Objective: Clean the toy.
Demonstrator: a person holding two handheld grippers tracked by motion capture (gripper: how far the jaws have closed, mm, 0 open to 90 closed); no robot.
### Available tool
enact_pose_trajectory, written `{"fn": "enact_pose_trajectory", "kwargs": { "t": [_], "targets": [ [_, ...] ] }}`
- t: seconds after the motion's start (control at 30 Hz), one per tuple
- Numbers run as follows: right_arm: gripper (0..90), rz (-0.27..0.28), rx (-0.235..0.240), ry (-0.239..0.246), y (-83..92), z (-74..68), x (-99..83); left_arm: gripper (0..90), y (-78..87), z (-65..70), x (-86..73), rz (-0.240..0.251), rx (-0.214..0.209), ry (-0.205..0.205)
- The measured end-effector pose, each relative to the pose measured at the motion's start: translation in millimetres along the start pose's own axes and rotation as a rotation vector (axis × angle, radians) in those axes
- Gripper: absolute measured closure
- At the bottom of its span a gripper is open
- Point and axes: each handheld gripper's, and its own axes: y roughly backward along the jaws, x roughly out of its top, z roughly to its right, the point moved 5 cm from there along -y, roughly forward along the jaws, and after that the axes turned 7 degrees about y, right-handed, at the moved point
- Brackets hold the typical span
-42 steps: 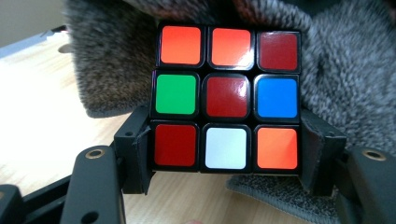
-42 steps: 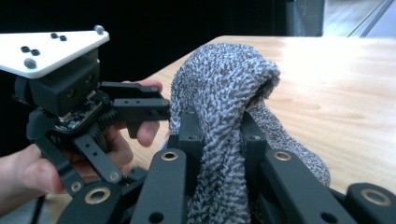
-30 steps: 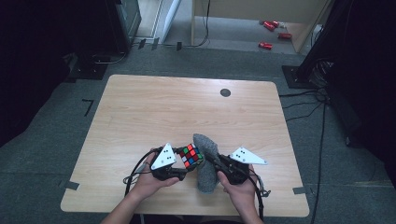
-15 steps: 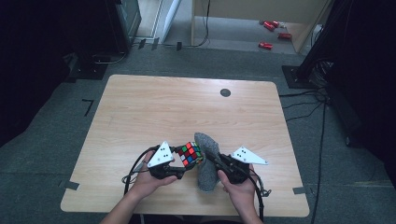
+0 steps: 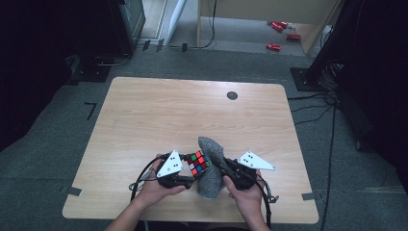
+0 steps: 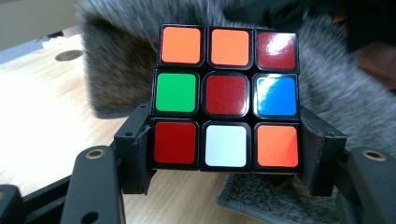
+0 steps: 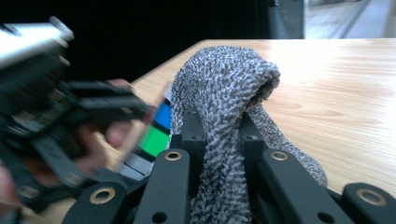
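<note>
Cube: a scrambled puzzle cube [image 6: 227, 97] sits between the two black jaws of the left tongs [image 6: 227, 161], its lowest row of stickers — red, white, orange — level with the pads.
Left tongs: clamped on the cube from both sides; the pads press on its bottom layer, the upper two layers stand clear above them.
Cube from above: in the high view the cube [image 5: 198, 163] is near the front edge of the tabletop [image 5: 159, 115], just beyond the left tongs [image 5: 191, 169] and touching the grey cloth at its right.
Cloth: a grey knitted cloth [image 7: 224, 88] rises out of the right tongs [image 7: 219, 135] and folds over at the top into a rounded hump; its lower end spreads onto the wood.
Right tongs: drawn together on the cloth — a bunched strip of it is pinched between the two jaws.
Cloth from above: the cloth [image 5: 210, 168] lies between the two hands, the right tongs [image 5: 222, 169] gripping it at its right edge.
Cube and cloth: in the left gripper view the fuzzy grey cloth [image 6: 336, 88] is right behind and under the cube.
Hands: left hand [image 5: 156, 186] and right hand [image 5: 248, 195] come in from the near edge, close together.
</note>
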Motion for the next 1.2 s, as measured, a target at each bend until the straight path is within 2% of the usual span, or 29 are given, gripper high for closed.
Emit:
{"fn": "enact_pose_trajectory", "kwargs": {
  "t": [0.07, 0.2, 0.23, 0.3, 0.33, 0.4, 0.43, 0.5, 0.57, 0.7, 0.77, 0.8, 0.87, 0.93, 1.0, 1.1, 1.17, 1.2],
  "targets": [
    [78.9, -0.004, -0.001, -0.013, -0.5, 3.3, -2.7, 34.6, 2.4, -4.1, 0.9, 0.013, -0.009, 0.029],
    [79.1, -0.003, 0.002, -0.005, -0.5, 0.2, -1.6, 34.6, 3.4, -6.1, 0.3, 0.019, -0.014, 0.036],
    [79.1, 0.0, 0.003, -0.003, 0.2, -2.0, -0.3, 34.6, 3.0, -5.9, 0.0, 0.014, -0.014, 0.032],
    [79.0, 0.019, 0.042, -0.005, 2.2, -9.3, 4.7, 34.6, 0.0, -2.3, -2.0, -0.005, -0.023, 0.015],
    [79.0, 0.029, 0.048, 0.01, 2.6, -13.8, 7.6, 34.7, -1.3, 0.1, -2.9, -0.009, -0.026, 0.005],
    [79.0, 0.026, 0.033, 0.046, 3.4, -19.7, 11.7, 34.7, -2.0, 2.3, -2.6, -0.005, -0.031, 0.001],
    [78.9, 0.033, 0.034, 0.046, 3.6, -19.6, 12.7, 34.7, -1.4, 2.3, -1.6, 0.002, -0.031, 0.0],
    [78.9, 0.036, 0.035, 0.016, 3.7, -14.5, 10.9, 34.7, 0.6, 2.1, 0.0, 0.009, -0.028, -0.006],
    [78.9, 0.022, 0.016, -0.007, 2.0, -6.9, 5.3, 34.6, 2.8, 0.0, 1.2, 0.017, -0.019, -0.004],
    [79.0, 0.001, 0.007, -0.033, 0.5, -0.5, -0.8, 34.5, 4.6, -6.0, 1.5, 0.028, -0.001, 0.035],
    [78.9, 0.013, 0.018, -0.014, 1.8, -5.8, 3.4, 34.5, 2.8, -6.1, 0.3, 0.015, -0.001, 0.036],
    [78.8, 0.023, 0.04, -0.011, 2.7, -10.4, 6.4, 34.6, 0.7, -4.3, -1.2, 0.001, -0.009, 0.032],
    [78.7, 0.035, 0.058, 0.021, 3.5, -18.5, 11.2, 34.6, -3.2, 1.3, -3.7, -0.017, -0.018, 0.005],
    [78.5, 0.035, 0.061, 0.03, 3.2, -21.5, 12.9, 34.6, -4.5, 3.5, -3.1, -0.018, -0.008, -0.005],
    [78.4, 0.037, 0.056, 0.014, 2.8, -17.0, 11.0, 34.6, -3.2, 1.9, -2.3, -0.015, 0.001, -0.01],
    [78.6, 0.007, 0.022, -0.026, 0.0, -1.9, 1.3, 34.5, 3.5, -2.8, 1.4, 0.02, -0.006, 0.019],
    [78.6, -0.003, 0.022, -0.075, -0.7, 5.6, -4.4, 34.5, 5.1, -6.1, 2.0, 0.024, -0.003, 0.033],
    [78.6, -0.003, 0.023, -0.075, -0.3, 5.5, -4.5, 34.5, 4.9, -6.5, 1.3, 0.021, -0.007, 0.038]
  ]
}}
